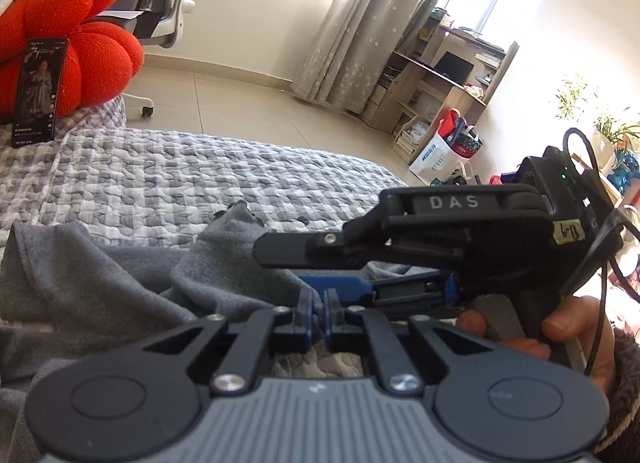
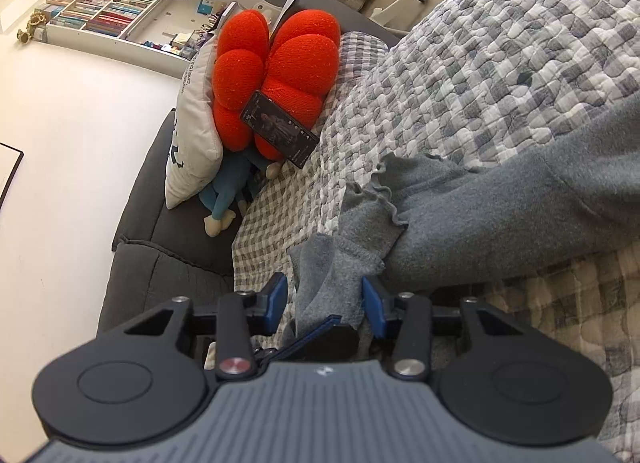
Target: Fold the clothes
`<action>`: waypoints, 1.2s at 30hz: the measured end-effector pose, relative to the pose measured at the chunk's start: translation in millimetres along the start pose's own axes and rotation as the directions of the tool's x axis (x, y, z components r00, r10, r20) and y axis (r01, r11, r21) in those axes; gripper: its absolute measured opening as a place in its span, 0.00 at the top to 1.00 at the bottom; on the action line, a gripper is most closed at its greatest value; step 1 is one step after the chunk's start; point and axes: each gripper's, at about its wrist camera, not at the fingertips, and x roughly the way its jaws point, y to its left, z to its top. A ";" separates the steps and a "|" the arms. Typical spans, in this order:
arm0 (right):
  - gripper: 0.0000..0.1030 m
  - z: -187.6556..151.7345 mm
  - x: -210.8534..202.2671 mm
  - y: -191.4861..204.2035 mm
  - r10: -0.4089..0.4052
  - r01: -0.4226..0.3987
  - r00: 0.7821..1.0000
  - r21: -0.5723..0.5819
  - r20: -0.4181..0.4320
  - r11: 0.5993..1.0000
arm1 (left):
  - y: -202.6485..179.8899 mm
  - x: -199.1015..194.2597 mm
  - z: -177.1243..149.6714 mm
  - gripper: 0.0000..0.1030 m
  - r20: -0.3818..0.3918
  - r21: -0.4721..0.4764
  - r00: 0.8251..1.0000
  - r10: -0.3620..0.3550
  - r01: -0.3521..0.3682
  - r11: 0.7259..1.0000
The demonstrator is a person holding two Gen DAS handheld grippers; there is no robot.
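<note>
A grey fleece garment (image 1: 100, 283) lies crumpled on a grey checked quilt (image 1: 180, 175). My left gripper (image 1: 319, 313) is shut on a fold of the grey fabric between its blue pads. My right gripper (image 2: 325, 303) is open, its blue pads on either side of a bunched piece of the same garment (image 2: 460, 215). In the left wrist view the right gripper (image 1: 304, 267) reaches in from the right, held by a hand, its fingers spread just beyond my left fingertips. The left gripper's tip shows as a dark shape between the right fingers in the right wrist view.
A red puffy cushion (image 1: 72, 43) with a phone (image 1: 38, 91) propped on it sits at the bed's far end, beside a white pillow (image 2: 196, 119). An office chair (image 1: 160, 3), curtains, a wooden desk (image 1: 436, 83) and bags stand on the tiled floor beyond.
</note>
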 end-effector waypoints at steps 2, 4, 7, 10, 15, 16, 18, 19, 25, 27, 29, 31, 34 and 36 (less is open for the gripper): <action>0.83 -7.3 -2.5 -1.9 -0.025 0.025 1.000 -0.013 0.009 1.000 | -3.9 1.5 -1.4 0.95 -0.021 0.008 1.000 0.000 0.000 1.000; 0.91 -13.1 -9.9 -6.8 -0.037 0.037 0.999 -0.013 0.031 0.999 | -7.8 1.7 -2.7 0.95 -0.038 0.019 0.999 -0.003 0.004 1.000; 0.92 -18.4 -25.0 -13.4 -0.053 0.054 0.996 -0.010 0.070 0.999 | -11.3 -0.4 -3.3 0.94 -0.052 0.018 0.998 -0.033 0.034 0.999; 0.92 -22.6 -41.0 -18.9 -0.096 0.098 0.990 -0.014 0.107 0.995 | -15.5 -5.1 -1.6 0.94 -0.044 0.007 0.996 -0.081 0.082 0.997; 0.93 -31.2 -67.5 -26.7 -0.143 0.146 0.979 -0.010 0.149 0.989 | -8.6 -7.7 15.9 0.74 -0.016 0.001 0.999 -0.037 0.037 0.999; 0.93 -33.0 -72.2 -27.0 -0.152 0.156 0.976 -0.014 0.157 0.988 | -5.6 -7.3 20.2 0.71 -0.013 0.002 1.000 -0.017 0.017 1.000; 0.93 -36.7 -81.8 -26.7 -0.176 0.183 0.969 -0.023 0.174 0.983 | 0.1 -4.0 28.6 0.66 -0.017 0.006 1.000 0.021 -0.021 1.000; 0.93 -38.4 -86.7 -26.7 -0.187 0.195 0.965 -0.026 0.182 0.980 | 2.6 -1.8 31.9 0.65 -0.022 0.010 0.999 0.038 -0.037 0.999; 0.93 -45.8 -117.4 -30.8 -0.240 0.250 0.939 -0.010 0.245 0.968 | 18.1 18.5 51.3 0.46 -0.069 0.045 0.991 0.115 -0.112 0.993; 0.93 -47.3 -125.7 -32.4 -0.263 0.273 0.927 0.000 0.267 0.962 | 23.2 29.2 56.5 0.41 -0.097 0.070 0.989 0.109 -0.103 0.992; 0.93 -48.2 -133.6 -35.7 -0.282 0.290 0.916 0.013 0.285 0.957 | 25.4 44.3 59.7 0.37 -0.141 0.104 0.986 0.087 -0.073 0.992; 0.93 -48.4 -140.5 -40.1 -0.300 0.306 0.906 0.027 0.299 0.952 | 25.8 59.8 60.5 0.35 -0.185 0.144 0.980 0.070 -0.043 0.989; 0.93 -48.6 -146.3 -46.3 -0.327 0.328 0.891 0.051 0.314 0.943 | 25.3 80.4 59.6 0.35 -0.247 0.204 0.969 0.029 0.023 0.979; 0.93 -48.3 -148.1 -50.7 -0.337 0.334 0.887 0.067 0.315 0.940 | 24.0 90.4 58.8 0.34 -0.290 0.222 0.956 -0.049 0.117 0.968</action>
